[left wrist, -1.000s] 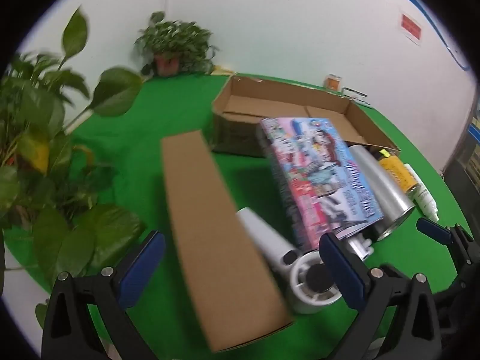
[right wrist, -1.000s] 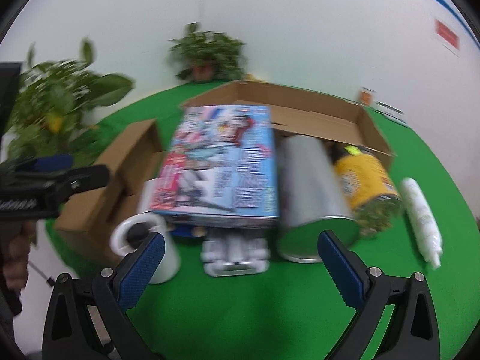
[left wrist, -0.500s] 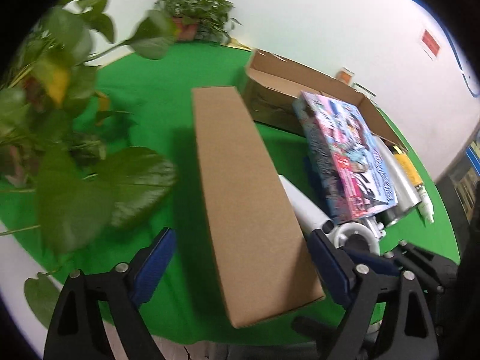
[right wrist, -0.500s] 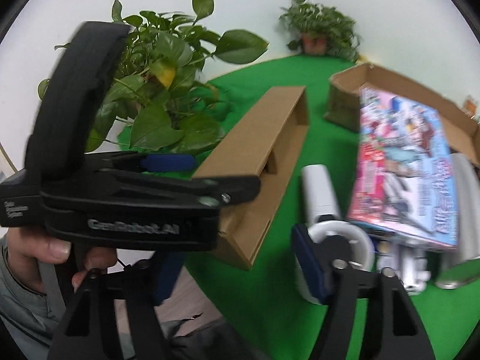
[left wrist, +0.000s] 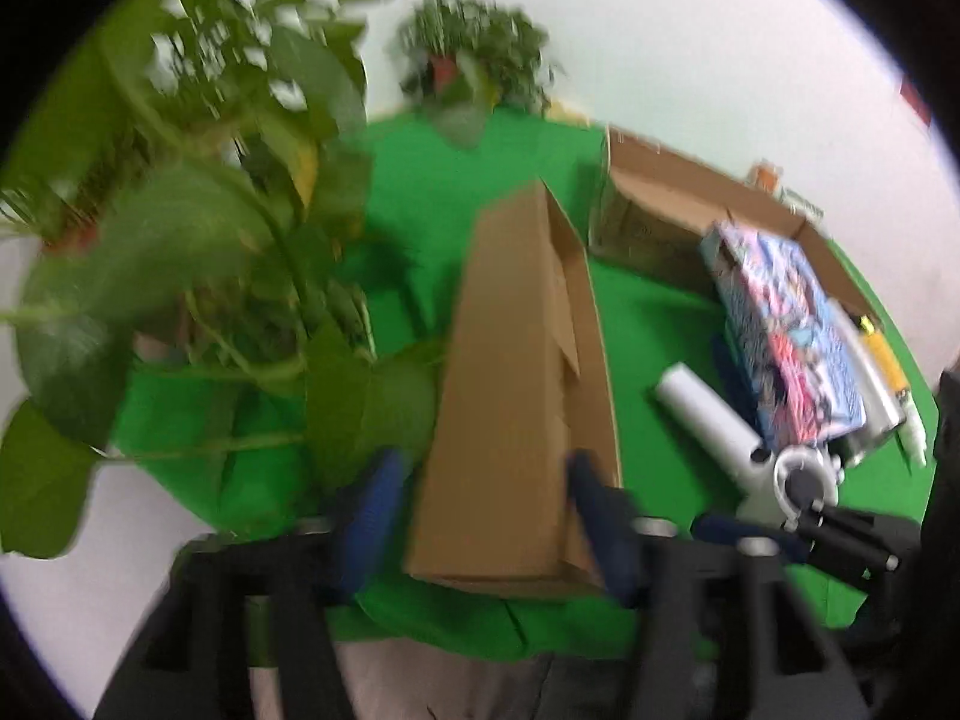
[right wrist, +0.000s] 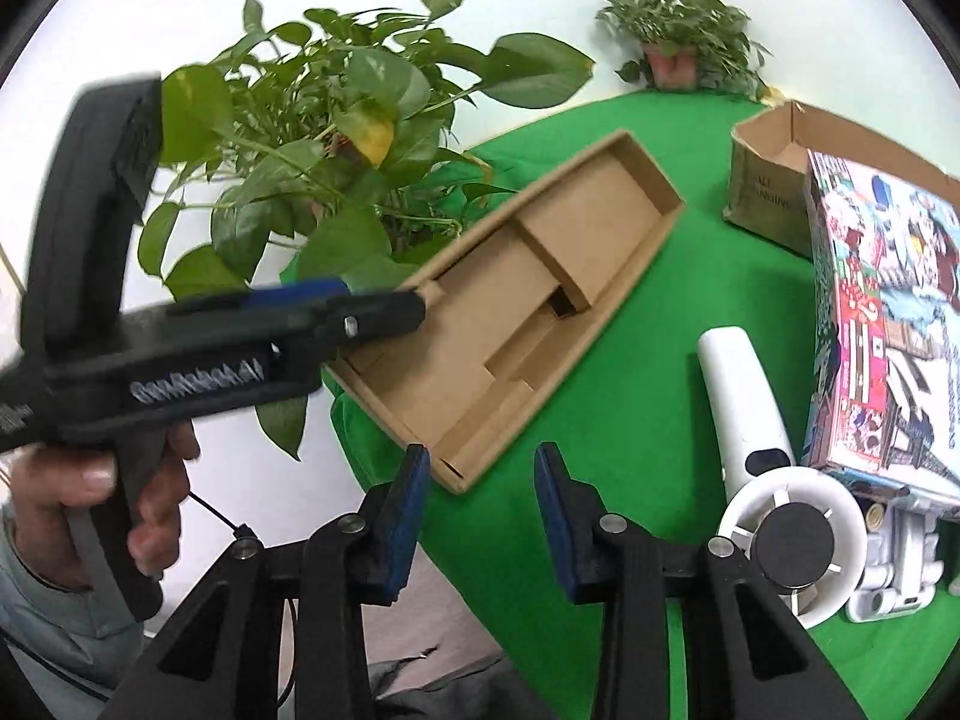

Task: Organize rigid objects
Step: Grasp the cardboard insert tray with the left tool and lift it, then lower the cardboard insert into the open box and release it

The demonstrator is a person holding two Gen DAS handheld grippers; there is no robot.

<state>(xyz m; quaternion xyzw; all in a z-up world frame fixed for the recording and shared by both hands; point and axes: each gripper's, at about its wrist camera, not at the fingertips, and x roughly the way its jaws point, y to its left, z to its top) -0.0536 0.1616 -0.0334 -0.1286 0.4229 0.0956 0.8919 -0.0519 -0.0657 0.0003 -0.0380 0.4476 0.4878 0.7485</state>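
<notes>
A long brown cardboard box (left wrist: 516, 396) lies tilted on the green table, its open side with inner flaps showing in the right wrist view (right wrist: 528, 300). My left gripper (left wrist: 480, 516) straddles its near end, fingers close to both sides; the blur hides whether they touch. In the right wrist view the left gripper (right wrist: 360, 312) sits at the box's left rim. My right gripper (right wrist: 480, 516) is open and empty, just in front of the box's near corner. A white controller with a ring (right wrist: 756, 456) lies to the right.
A leafy potted plant (right wrist: 336, 138) crowds the table's left edge beside the box. A colourful flat box (right wrist: 888, 336) rests on other items at right. An open cardboard carton (left wrist: 672, 222) stands behind. A second plant (right wrist: 678, 30) is at the back.
The long box has turned onto its side, so its open face shows. My left gripper's fingers have closed in around its near end. My right gripper has narrowed and moved toward the box corner.
</notes>
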